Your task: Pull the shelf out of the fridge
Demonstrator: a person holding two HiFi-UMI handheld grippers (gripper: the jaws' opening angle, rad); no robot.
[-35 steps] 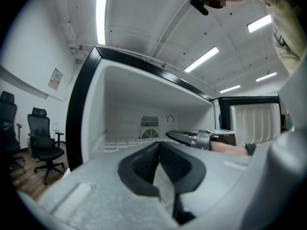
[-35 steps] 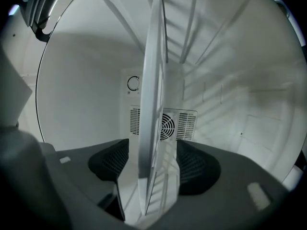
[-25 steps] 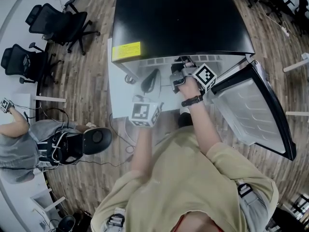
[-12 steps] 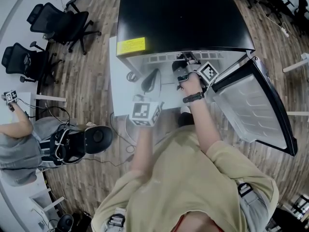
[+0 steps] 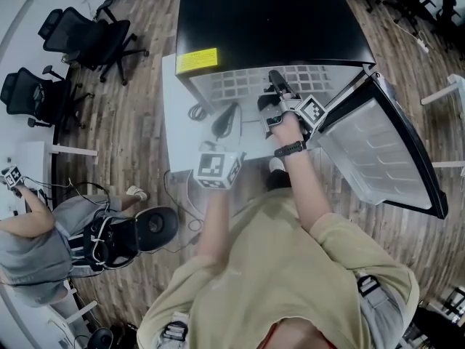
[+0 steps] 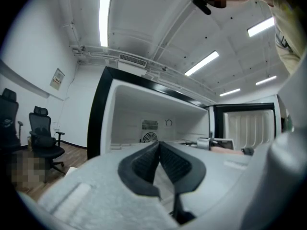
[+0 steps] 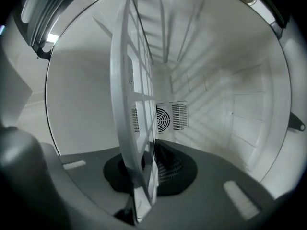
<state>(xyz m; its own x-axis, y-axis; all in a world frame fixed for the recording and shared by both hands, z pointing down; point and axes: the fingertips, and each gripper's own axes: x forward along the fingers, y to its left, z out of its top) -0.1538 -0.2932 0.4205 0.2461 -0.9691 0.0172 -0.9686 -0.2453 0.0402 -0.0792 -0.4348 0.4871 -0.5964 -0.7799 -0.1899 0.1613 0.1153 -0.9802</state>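
The shelf point(image 5: 232, 86) is a flat white grid of square openings framed by a plain rim. It lies level, its long axis running from side to side across the fridge's point(image 5: 269, 20) open front. Part of it juts past the front edge of the black top towards the person, and the rest reaches back inside. In the right gripper view the shelf point(image 7: 132, 104) shows edge-on as a thin pale slab running away towards the round fan vent point(image 7: 165, 116) on the white back wall. The right hand-held gripper point(image 5: 276, 82) meets the shelf near the middle of its front edge. Its dark jaws point(image 7: 151, 162) are clenched on that rim, one pad on each face of the grid. The left hand-held gripper point(image 5: 229, 115) hangs in front of the fridge, nearer the left corner of the opening and apart from the shelf. Its jaws point(image 6: 158, 145) are pressed together at the tips with nothing between them. The door point(image 5: 378, 151) stands swung wide at the right side, its ribbed white inner lining facing up. Two black office chairs point(image 5: 87, 31) stand on the wooden floor point(image 5: 138, 122) well off to the left.
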